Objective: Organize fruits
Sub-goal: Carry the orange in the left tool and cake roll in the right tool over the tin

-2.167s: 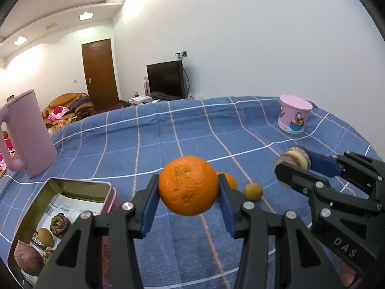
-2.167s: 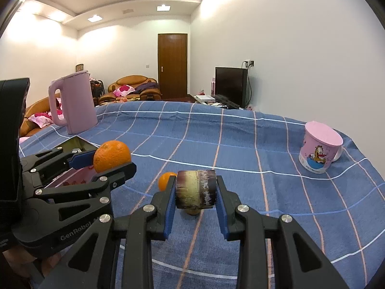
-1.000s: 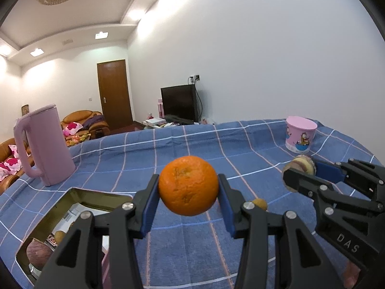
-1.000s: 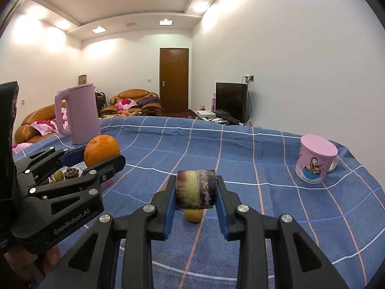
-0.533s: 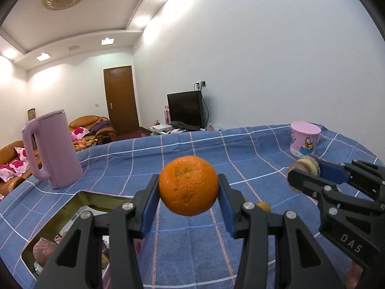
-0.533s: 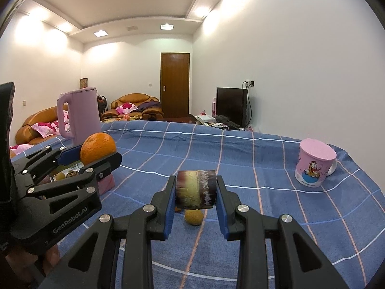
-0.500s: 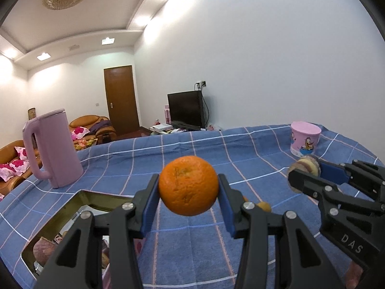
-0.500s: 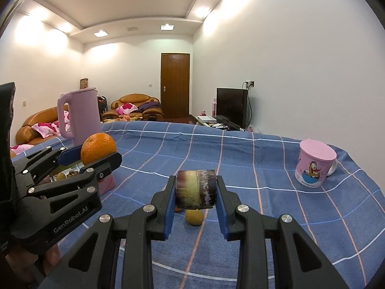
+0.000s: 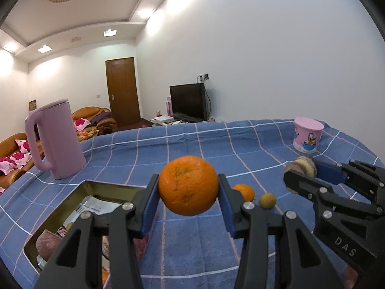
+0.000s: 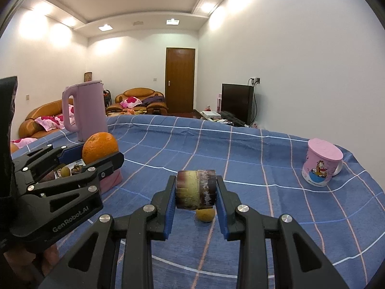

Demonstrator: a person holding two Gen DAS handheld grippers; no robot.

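Both grippers have risen since the earliest frames, so more ceiling shows, while each has kept its grip. Pinched between the blue pads of the left gripper (image 9: 188,191) is a big orange (image 9: 188,185), held above the tabletop (image 9: 192,144) with its blue checked cloth, just right of the open tin (image 9: 60,213). Inside the tin lie a purple-brown fruit (image 9: 47,245) and other small pieces over printed paper. On the cloth beyond the left gripper sit a small orange (image 9: 245,191) and, just beside it to the right, a yellow-brown fruit (image 9: 267,200). Off to the right, the right gripper (image 10: 196,190) is clamped on a short purple-and-yellow chunk (image 10: 195,189), also held above the cloth; from its own camera the yellow-brown fruit (image 10: 205,214) shows just below the chunk. A pink kettle (image 9: 54,139) stands behind the tin at the left, and a pink cup (image 9: 307,132) stands well apart at the far right.
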